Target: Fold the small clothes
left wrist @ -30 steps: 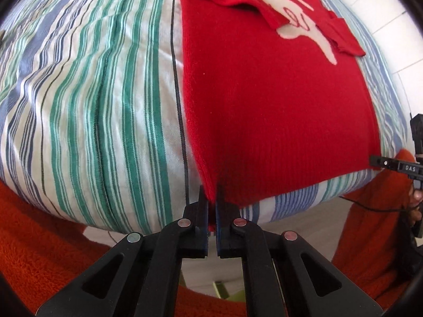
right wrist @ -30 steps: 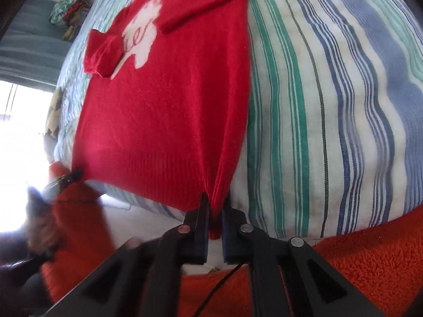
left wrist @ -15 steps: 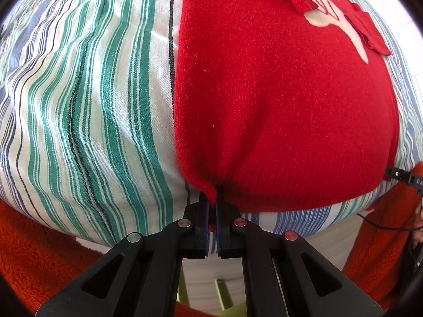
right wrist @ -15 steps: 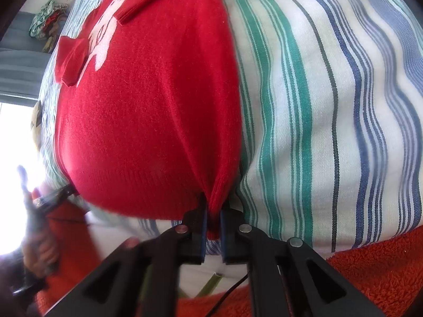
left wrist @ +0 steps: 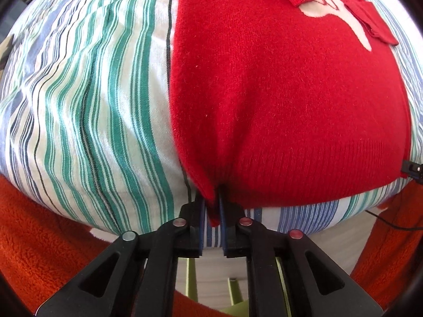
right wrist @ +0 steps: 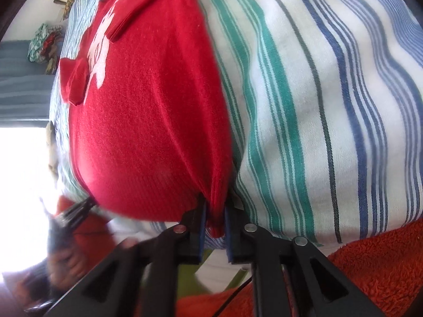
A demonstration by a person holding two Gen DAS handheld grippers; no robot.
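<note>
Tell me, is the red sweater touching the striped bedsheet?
Touching. The left wrist view shows the red sweater lying flat on the striped bedsheet, with no gap along its edge.

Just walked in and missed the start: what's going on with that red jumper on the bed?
A person is folding a small red knitted jumper laid flat on a striped green, blue and white bedsheet. Each hand-held gripper has a bottom hem corner between its fingers: the left hand-held gripper at one corner, the right hand-held gripper at the other. Both sets of jaws have just been opening, so the pads look loose on the hem. The sleeves are already folded in.
</note>
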